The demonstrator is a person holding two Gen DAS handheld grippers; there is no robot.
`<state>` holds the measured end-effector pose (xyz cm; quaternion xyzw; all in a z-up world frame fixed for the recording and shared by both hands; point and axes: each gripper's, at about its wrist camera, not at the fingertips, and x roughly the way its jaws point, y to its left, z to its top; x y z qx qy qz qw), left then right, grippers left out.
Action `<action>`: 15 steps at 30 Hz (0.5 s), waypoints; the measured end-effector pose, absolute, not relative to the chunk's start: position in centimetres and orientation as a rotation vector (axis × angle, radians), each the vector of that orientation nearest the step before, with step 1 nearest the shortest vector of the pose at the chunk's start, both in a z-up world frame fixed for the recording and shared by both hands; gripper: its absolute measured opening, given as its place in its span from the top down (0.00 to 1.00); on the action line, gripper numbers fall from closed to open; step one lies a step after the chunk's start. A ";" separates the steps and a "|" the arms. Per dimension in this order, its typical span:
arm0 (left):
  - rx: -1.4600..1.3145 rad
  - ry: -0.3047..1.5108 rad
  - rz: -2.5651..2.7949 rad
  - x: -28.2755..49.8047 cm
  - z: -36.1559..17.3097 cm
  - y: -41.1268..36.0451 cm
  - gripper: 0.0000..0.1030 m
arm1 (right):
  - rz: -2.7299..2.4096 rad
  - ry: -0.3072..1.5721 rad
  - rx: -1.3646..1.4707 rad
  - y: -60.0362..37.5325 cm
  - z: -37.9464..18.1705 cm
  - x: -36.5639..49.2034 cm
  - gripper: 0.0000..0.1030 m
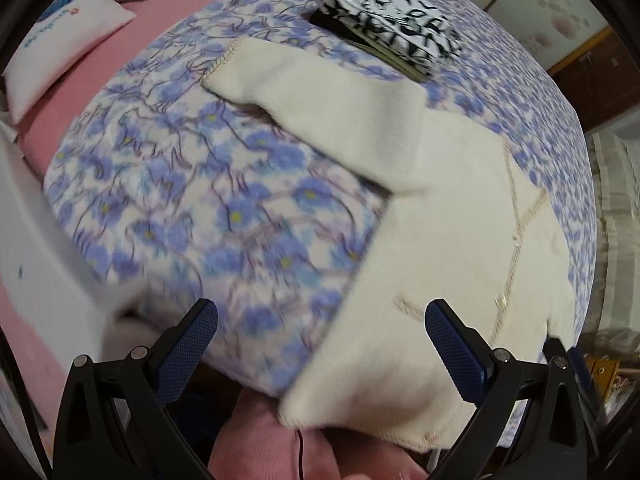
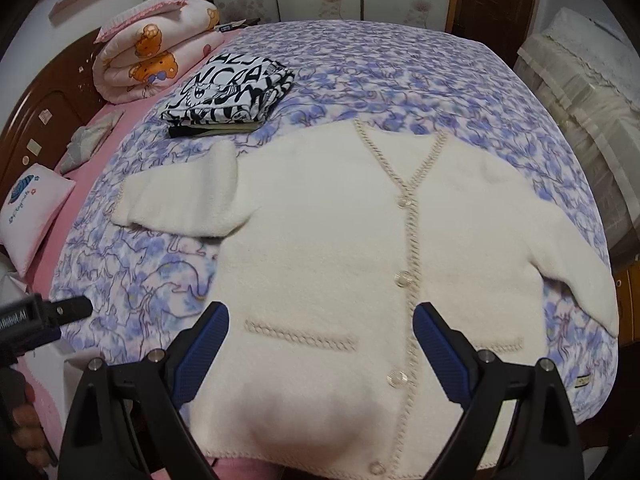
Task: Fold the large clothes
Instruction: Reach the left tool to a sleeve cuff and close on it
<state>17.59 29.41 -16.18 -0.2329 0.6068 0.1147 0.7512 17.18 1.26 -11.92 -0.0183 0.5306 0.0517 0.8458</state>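
Observation:
A cream knit cardigan (image 2: 320, 232) lies flat, front up and buttoned, on the blue-flowered blanket (image 2: 400, 64), both sleeves spread out. It also shows in the left wrist view (image 1: 440, 216), with one sleeve (image 1: 320, 92) stretching away. My right gripper (image 2: 320, 340) is open and empty above the cardigan's lower hem. My left gripper (image 1: 320, 336) is open and empty over the blanket's near edge, left of the cardigan's hem. The left gripper also shows at the left edge of the right wrist view (image 2: 60, 312).
A folded black-and-white printed garment (image 2: 228, 92) sits on the blanket beyond the cardigan, also in the left wrist view (image 1: 392, 36). A rolled bear-print quilt (image 2: 156, 52) and a small white pillow (image 2: 32, 216) lie on the pink sheet (image 2: 96, 152) at left. A lace-covered piece of furniture (image 2: 580, 80) stands at right.

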 end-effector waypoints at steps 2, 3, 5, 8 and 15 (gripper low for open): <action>-0.526 1.321 0.246 19.7 -18.0 32.0 0.00 | 0.100 1.125 -0.045 3.4 -13.1 18.3 0.09; -0.548 1.313 0.239 20.9 -19.0 33.5 0.00 | 0.095 1.123 -0.049 4.6 -13.9 18.9 0.09; -0.587 1.302 0.233 22.9 -21.0 35.8 0.00 | 0.089 1.120 -0.060 6.4 -15.2 20.0 0.09; -0.643 1.284 0.246 26.3 -24.7 39.4 0.00 | 0.079 1.122 -0.074 8.7 -17.6 21.6 0.09; -0.831 1.198 0.333 32.4 -32.5 47.1 0.01 | 0.062 1.141 -0.140 13.2 -23.1 24.6 0.09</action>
